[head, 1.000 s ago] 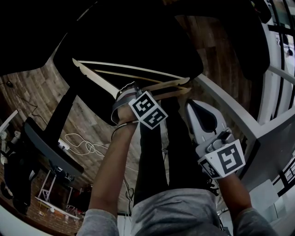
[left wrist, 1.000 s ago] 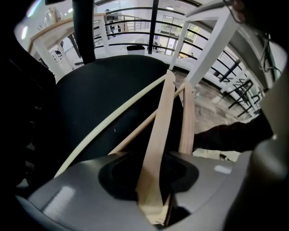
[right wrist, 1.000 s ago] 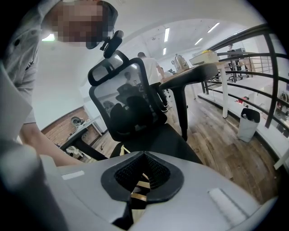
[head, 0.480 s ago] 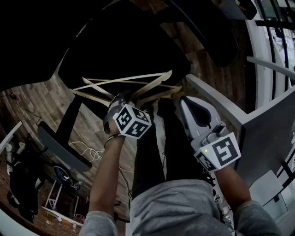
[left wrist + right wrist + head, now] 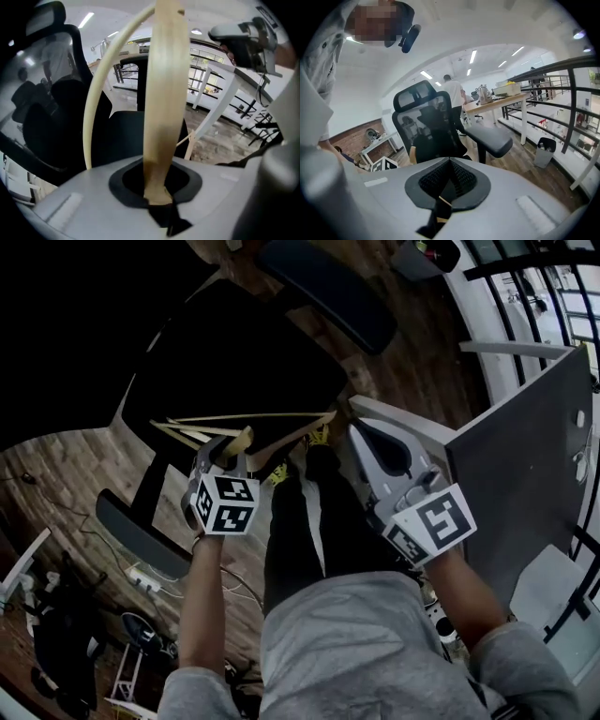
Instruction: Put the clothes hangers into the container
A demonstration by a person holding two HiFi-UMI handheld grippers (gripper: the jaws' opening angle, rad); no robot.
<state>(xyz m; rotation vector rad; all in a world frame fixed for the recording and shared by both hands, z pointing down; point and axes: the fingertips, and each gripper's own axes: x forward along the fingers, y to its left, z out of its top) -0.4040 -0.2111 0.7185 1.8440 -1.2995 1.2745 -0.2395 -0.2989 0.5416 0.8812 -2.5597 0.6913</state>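
Between the left gripper's [image 5: 158, 199] jaws, which have just been closing, stands a wooden hanger [image 5: 164, 93] arm, clamped tight; other hangers [image 5: 244, 418] fan out beyond it over a black chair [image 5: 253, 352]. Beside it, the right gripper [image 5: 444, 190] is pinched shut on a thin tan strip [image 5: 442, 201].
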